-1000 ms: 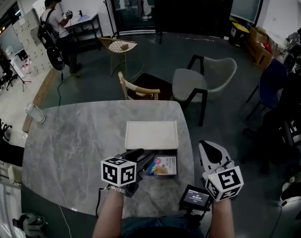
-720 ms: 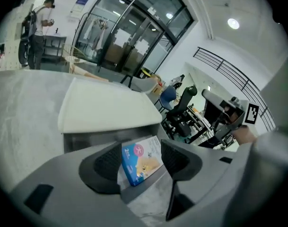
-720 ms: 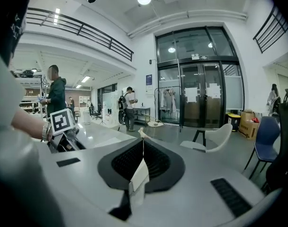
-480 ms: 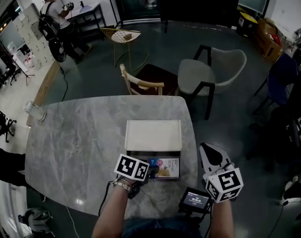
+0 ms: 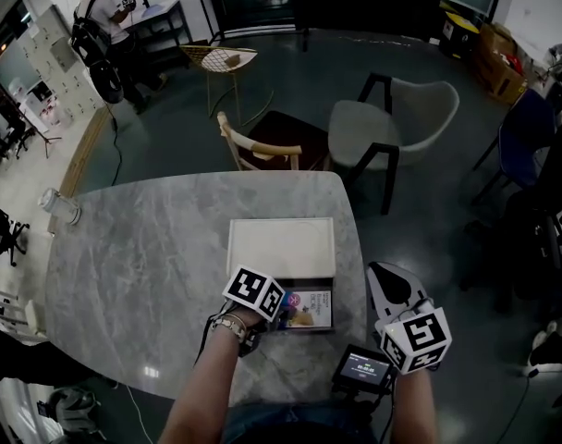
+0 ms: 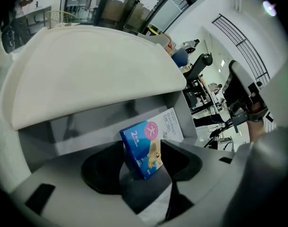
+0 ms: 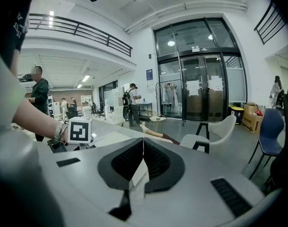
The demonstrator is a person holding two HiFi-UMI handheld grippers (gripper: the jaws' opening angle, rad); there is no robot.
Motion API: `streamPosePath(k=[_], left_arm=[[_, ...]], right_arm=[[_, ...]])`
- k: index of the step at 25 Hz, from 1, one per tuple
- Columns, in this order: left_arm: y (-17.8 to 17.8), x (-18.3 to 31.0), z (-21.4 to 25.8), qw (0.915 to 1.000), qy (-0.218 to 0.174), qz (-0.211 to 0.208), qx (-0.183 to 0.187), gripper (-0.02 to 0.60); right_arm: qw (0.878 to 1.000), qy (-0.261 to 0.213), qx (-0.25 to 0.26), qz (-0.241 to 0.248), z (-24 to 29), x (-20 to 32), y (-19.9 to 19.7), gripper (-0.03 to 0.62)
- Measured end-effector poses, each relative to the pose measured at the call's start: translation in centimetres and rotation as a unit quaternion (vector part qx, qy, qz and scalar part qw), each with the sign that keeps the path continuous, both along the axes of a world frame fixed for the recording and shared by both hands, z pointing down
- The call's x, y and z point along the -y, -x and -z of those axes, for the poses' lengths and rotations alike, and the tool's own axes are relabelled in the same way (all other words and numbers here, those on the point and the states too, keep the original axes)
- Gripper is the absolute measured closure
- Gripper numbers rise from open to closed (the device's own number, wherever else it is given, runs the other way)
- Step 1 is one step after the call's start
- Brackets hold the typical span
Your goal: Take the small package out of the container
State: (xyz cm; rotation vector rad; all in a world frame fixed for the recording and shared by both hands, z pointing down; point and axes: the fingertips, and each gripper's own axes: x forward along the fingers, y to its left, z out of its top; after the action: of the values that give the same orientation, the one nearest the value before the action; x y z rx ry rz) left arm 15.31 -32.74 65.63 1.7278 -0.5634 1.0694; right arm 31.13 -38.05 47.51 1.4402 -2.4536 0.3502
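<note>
1. The small package point(image 6: 143, 150), blue with a pink circle near one corner, stands on edge and a little tilted. It is inside the open tray of the container point(image 5: 334, 305), at the side nearest to us.
2. The left gripper point(image 6: 141, 144) points steeply down into the container. Its jaws have just been closing a little. They stand wide with the package between them, and the pads lie against its two sides, so we read this as a grasp.
3. Just behind the package, on the floor of the container, we see a white printed face point(image 6: 171, 123). We cannot tell whether it belongs to the same package or to a second thing.
4. The white lid point(image 5: 281, 246) of the container is folded open on the far side of the tray.
5. The right gripper point(image 7: 143, 143) hangs to the right of the container, apart from it and past the table edge. Its jaws are clenched together and empty.
6. The container rests on a grey marble table point(image 5: 124, 276), near the edge closest to us.
7. A small screen device point(image 5: 362, 368) sits to the near right of the container, and a jar point(image 5: 59, 206) stands far to its left.
8. Beyond the container, off the table, stand a wooden chair point(image 5: 262, 151) and a pale armchair point(image 5: 392, 118).
</note>
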Motion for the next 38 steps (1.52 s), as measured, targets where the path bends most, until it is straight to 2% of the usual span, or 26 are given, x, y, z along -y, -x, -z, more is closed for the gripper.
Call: streamPosePath(k=[5, 8, 12, 16, 19, 24, 27, 29, 33, 35, 38], left_arm=[[-0.3, 0.1, 0.5, 0.9999, -0.015, -0.003, -0.003, 0.325], [-0.3, 0.1, 1.8, 0.9994, -0.025, -0.009, -0.021, 0.329], [-0.1, -0.2, 4.1, 0.9966, -0.06, -0.026, -0.05, 0.382], [-0.5, -0.4, 6.3, 0.9893, -0.111, -0.024, -0.091, 0.431], [-1.0, -0.3, 7.3, 0.9827, -0.144, -0.012, -0.116, 0.43], [-1.9, -0.1, 9.0, 0.9684, -0.175, 0.04, -0.173, 0.43], [-1.9, -0.1, 8.9, 0.9662, -0.17, 0.068, -0.182, 0.43], [-2.2, -0.2, 8.5, 0.9659, -0.144, 0.095, -0.193, 0.431], [-2.9, -0.3, 8.5, 0.96, -0.104, 0.141, -0.219, 0.439], [-2.8, -0.2, 8.1, 0.962, -0.094, 0.147, -0.21, 0.439], [-2.4, -0.2, 6.8, 0.9699, -0.089, 0.155, -0.166, 0.446]], right_arm=[[1.0, 0.004, 0.002, 0.005, -0.3, -0.4, 0.1, 0.569], [1.0, 0.0, 0.006, 0.001, 0.1, -0.4, -0.1, 0.569], [1.0, -0.009, 0.011, 0.0, 0.8, -0.4, -0.1, 0.569], [1.0, -0.013, 0.017, 0.009, 0.9, -0.9, 0.7, 0.569], [1.0, -0.018, 0.02, 0.015, 1.0, -1.1, 1.2, 0.569], [0.999, -0.024, 0.02, 0.024, 1.6, -1.6, 1.7, 0.569], [0.999, -0.025, 0.02, 0.025, 1.6, -1.9, 1.7, 0.569], [0.999, -0.023, 0.021, 0.022, 1.4, -2.1, 1.5, 0.569], [0.999, -0.024, 0.021, 0.02, 1.5, -2.4, 1.3, 0.569], [0.999, -0.025, 0.02, 0.016, 1.5, -2.5, 1.0, 0.569], [0.999, -0.025, 0.02, 0.011, 1.4, -2.7, 0.6, 0.569]])
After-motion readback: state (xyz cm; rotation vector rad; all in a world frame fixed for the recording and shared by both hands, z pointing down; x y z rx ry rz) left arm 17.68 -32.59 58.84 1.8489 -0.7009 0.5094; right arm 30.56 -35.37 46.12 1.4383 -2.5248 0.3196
